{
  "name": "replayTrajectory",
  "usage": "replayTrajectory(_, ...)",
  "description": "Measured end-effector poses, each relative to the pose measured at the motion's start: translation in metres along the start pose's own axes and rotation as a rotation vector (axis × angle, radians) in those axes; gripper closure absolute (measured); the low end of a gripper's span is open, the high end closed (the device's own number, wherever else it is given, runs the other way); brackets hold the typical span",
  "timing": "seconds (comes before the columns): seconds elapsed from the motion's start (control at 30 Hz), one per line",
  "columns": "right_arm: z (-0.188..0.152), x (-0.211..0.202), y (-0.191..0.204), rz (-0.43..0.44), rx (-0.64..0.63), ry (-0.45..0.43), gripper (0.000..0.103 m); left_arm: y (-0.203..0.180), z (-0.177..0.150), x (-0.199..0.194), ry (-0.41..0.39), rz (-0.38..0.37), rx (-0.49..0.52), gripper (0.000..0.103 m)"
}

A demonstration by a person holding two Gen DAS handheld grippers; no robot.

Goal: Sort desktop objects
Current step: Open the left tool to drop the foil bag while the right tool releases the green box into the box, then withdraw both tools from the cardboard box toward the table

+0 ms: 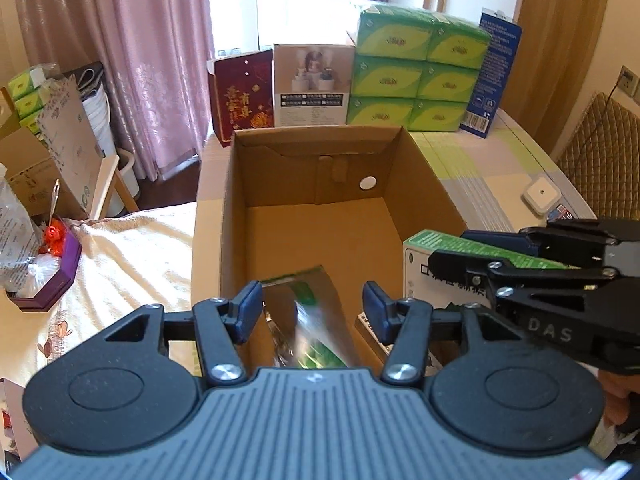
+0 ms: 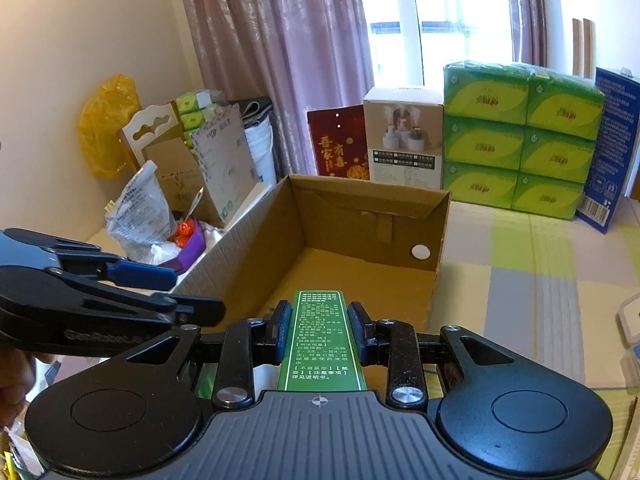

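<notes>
On the tabletop (image 2: pixel 540 280) ahead of me stands the open cardboard box (image 1: pixel 352 168), its cavity running toward 12 o'clock. My left claw (image 1: pixel 312 312) hangs over its near edge with pads spread and nothing between them; just beyond them a shiny green foil packet (image 1: pixel 316 320), blurred, lies tilted inside the box. My right claw (image 2: pixel 319 330) is pinching the green medicine carton (image 2: pixel 324 340) by its long sides, printed face up, at the box's near right corner. From the left wrist view that carton (image 1: pixel 436 256) sits at 3 o'clock, just outside the box wall. Stacked green tissue packs (image 2: pixel 520 140) stand behind the box at 1 o'clock.
</notes>
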State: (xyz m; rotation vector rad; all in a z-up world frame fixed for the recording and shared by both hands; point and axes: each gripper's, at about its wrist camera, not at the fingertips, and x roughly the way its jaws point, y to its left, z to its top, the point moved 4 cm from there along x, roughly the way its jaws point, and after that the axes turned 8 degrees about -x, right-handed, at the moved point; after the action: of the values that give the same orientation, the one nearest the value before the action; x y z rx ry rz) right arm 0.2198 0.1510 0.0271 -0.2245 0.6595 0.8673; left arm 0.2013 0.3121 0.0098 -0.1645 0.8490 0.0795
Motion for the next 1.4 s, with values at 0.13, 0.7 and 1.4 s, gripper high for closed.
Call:
replayTrajectory(0.13,-0.002,0.006,0.001,-0.005,0.010,0.000,0.075,0.005,-0.005,-0.009,-0.014,0.006,-0.008,0.053)
replayTrajectory(0.7,-0.034,-0.058,-0.032,-0.055,0.073,-0.041,0.041,-0.018,-0.046,-0.056,-0.062,0.004,-0.028,0.030)
replayTrajectory(1.4,-0.117,-0.192,-0.055,-0.139,0.065,-0.019,0.009,-0.125,-0.103,-0.120,-0.117,-0.033,-0.046,0.002)
